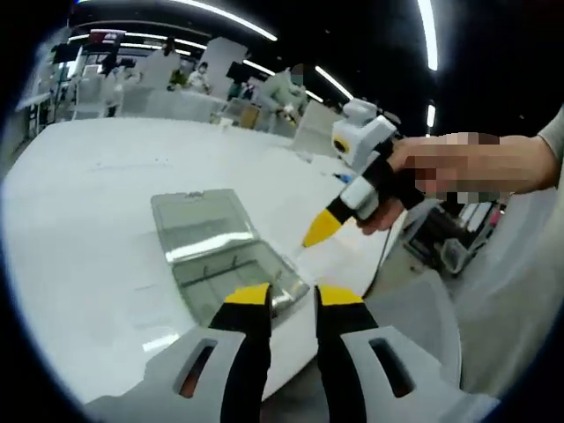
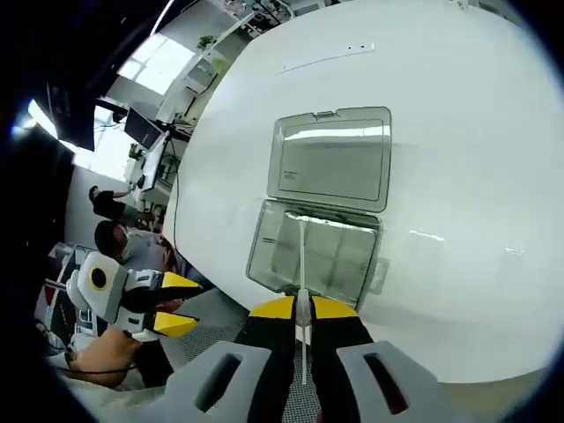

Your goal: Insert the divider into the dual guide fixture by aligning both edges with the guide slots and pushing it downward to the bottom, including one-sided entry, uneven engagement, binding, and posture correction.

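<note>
A clear plastic case lies on the white table (image 1: 97,203) with its lid (image 2: 330,159) folded open flat beyond the base (image 2: 317,251). In the left gripper view the same case (image 1: 216,242) lies just ahead of my left gripper (image 1: 293,295), which is open with nothing between its jaws, near the case's closest corner. My right gripper (image 2: 304,307) is shut on the thin clear divider (image 2: 302,256). The divider is seen edge-on, reaching out over the base. In the left gripper view the right gripper (image 1: 313,236) hangs to the right of the case. The left gripper (image 2: 183,304) sits off the table edge, jaws apart.
The table's rounded edge (image 2: 220,308) runs close behind the case's base, with grey floor below. A person's hand (image 1: 458,167) holds the right gripper. Desks, monitors and people (image 1: 194,79) stand far behind the table.
</note>
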A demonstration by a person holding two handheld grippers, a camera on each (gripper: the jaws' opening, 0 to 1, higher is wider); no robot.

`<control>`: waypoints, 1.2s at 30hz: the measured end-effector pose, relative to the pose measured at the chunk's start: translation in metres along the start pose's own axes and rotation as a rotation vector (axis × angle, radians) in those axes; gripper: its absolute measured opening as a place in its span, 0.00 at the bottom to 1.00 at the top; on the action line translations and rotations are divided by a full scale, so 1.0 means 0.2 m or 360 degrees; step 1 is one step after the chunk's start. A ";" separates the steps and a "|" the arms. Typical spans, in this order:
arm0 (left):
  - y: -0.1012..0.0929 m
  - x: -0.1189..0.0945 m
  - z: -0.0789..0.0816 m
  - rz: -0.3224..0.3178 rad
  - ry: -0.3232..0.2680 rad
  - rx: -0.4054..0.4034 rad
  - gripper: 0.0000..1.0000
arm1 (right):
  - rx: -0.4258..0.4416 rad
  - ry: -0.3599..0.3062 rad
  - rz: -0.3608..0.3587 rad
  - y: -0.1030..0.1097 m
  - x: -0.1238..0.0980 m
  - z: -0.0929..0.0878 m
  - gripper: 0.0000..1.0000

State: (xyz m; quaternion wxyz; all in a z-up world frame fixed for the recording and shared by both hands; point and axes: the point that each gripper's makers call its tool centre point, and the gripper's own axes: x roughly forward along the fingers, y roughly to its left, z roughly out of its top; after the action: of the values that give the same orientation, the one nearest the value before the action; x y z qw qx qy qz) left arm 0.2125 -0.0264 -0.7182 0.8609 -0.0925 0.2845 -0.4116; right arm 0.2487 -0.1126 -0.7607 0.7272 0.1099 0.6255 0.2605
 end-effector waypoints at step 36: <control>0.12 -0.05 -0.07 0.0261 0.0101 0.0211 0.38 | 0.0218 0.0164 -0.0445 -0.03 0.17 0.00 0.00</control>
State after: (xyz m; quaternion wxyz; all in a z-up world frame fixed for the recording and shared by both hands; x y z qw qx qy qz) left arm 0.2151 -0.0016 -0.7356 0.8864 0.0014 0.2904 -0.3605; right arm 0.2539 -0.1004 -0.7927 0.7141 0.0575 0.6875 0.1188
